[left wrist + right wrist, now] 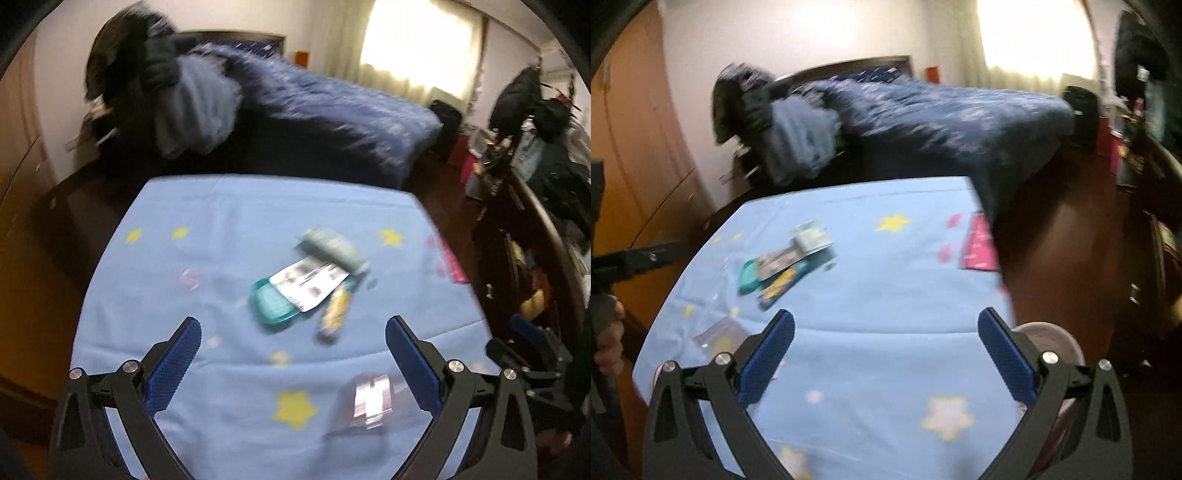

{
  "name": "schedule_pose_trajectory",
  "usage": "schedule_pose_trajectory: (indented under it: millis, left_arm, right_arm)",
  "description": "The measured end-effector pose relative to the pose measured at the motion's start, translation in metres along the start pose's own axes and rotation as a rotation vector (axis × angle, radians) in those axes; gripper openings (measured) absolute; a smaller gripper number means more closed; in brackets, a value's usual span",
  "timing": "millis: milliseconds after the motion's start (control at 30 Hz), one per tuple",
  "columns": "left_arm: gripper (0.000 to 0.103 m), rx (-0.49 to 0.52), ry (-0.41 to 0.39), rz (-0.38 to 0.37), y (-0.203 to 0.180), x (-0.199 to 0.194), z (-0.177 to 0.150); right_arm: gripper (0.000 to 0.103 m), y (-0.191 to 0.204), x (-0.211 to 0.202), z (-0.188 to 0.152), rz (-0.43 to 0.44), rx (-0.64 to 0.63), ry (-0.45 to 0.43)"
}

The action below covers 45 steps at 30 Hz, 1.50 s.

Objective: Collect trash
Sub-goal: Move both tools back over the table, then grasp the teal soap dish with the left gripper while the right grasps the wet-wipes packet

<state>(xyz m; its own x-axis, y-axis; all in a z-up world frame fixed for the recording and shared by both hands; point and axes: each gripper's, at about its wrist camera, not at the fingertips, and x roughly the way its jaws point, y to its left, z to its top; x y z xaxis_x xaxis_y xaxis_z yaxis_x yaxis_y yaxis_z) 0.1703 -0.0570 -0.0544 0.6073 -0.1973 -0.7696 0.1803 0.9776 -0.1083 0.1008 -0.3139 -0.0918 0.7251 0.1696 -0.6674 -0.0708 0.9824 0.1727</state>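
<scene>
A pile of trash lies on the light blue star-print tablecloth (pixel 229 221): a teal tray (pixel 271 302), a silver printed packet (pixel 310 282) across it, a pale green box (pixel 334 249) and a yellow wrapper (pixel 334 310). A clear plastic wrapper (pixel 369 402) lies nearer, just inside my left gripper's right finger. My left gripper (pixel 293 334) is open and empty above the cloth. In the right wrist view the pile (pixel 786 264) is at the left and the clear wrapper (pixel 720 334) lies near. My right gripper (pixel 886 328) is open and empty.
A pink booklet (pixel 979 243) lies at the table's right edge. A round pinkish bin (pixel 1049 339) stands below that edge. A bed with a dark blue duvet (pixel 332 107) is behind the table. A cluttered sideboard (pixel 524 206) stands at the right. Wooden wardrobe (pixel 631 155) at left.
</scene>
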Motion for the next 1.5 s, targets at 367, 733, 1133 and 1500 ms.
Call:
schedule_pose_trajectory:
  millis: [367,733,1133,1500]
  left_arm:
    - [0.099,-0.064,0.041,-0.014,0.078,0.003,-0.039]
    - [0.085,-0.029,0.077,-0.087,0.084,0.021,-0.024]
    - [0.070,0.063,0.166,-0.184,0.056,0.066,-0.004]
    - [0.059,0.119,0.212,-0.196,0.023,0.111,0.013]
  right_arm:
    - [0.099,0.088,0.030,-0.009,0.179,-0.147,0.135]
    - [0.097,0.102,0.043,0.020,0.169,-0.186,0.130]
    - [0.062,0.071,0.140,0.089,0.129,-0.171,0.208]
    - [0.047,0.062,0.202,0.093,0.149,-0.150,0.287]
